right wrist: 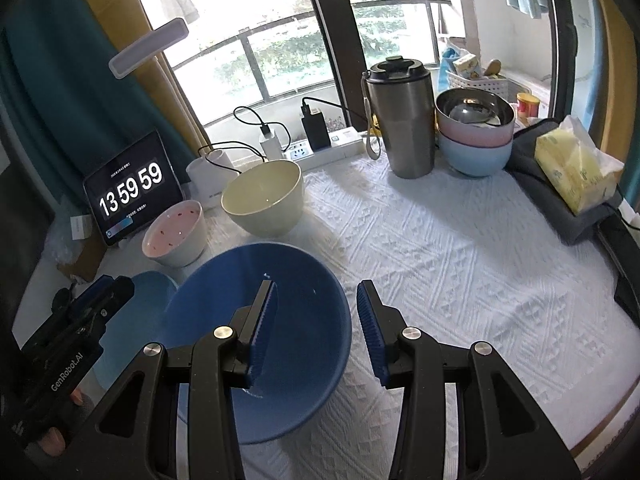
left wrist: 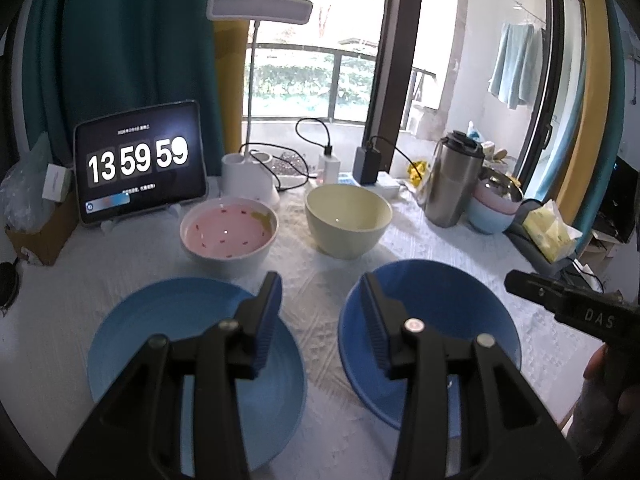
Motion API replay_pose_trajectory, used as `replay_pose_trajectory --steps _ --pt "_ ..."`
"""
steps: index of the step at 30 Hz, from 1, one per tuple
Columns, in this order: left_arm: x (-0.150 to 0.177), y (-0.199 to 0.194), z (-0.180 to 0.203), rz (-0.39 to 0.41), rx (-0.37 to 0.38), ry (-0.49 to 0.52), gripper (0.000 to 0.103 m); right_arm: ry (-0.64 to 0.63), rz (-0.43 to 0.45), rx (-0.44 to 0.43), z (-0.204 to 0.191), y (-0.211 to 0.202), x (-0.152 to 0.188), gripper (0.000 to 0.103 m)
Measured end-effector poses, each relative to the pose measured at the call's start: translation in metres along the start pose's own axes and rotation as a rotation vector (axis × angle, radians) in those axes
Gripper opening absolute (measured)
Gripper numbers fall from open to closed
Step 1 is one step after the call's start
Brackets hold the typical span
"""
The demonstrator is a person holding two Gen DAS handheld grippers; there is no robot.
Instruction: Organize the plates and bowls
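Left claw point(right wrist: 94, 300) reads "GenRobot.AI"; right claw point(left wrist: 560, 300), seemingly "DAS".

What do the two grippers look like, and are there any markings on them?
Both grippers, left and right, are black, with angular frames that have triangular cut-outs and silver round pivot bolts. Each finger carries a ribbed blue pad. White lettering shows on the bodies: "GenRobot.AI" on the left, "DAS" on the right. No cables or sleeves are visible.
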State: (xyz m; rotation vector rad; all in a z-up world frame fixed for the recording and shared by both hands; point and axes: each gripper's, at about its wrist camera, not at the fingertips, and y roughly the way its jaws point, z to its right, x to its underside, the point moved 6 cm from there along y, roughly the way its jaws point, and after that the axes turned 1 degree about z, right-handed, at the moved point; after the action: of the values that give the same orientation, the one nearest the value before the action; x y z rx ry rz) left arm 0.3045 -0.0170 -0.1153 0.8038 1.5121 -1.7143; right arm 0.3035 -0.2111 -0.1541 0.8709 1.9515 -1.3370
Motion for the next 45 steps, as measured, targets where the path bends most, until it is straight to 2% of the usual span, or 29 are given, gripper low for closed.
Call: replay_pose_trajectory --steps 21,45 --pt "-0.025 0.024 -0.037 0.008 -0.053 -0.033 0.042 -0.045 -0.010 -0.036 -0.030 0.033 -0.032 0.044" --pt "-0.031 0.051 -0.143 -0.005 -0.162 -0.129 0.042 -0.126 -0.084 -0.080 -0.112 0.091 -0.042 0.044"
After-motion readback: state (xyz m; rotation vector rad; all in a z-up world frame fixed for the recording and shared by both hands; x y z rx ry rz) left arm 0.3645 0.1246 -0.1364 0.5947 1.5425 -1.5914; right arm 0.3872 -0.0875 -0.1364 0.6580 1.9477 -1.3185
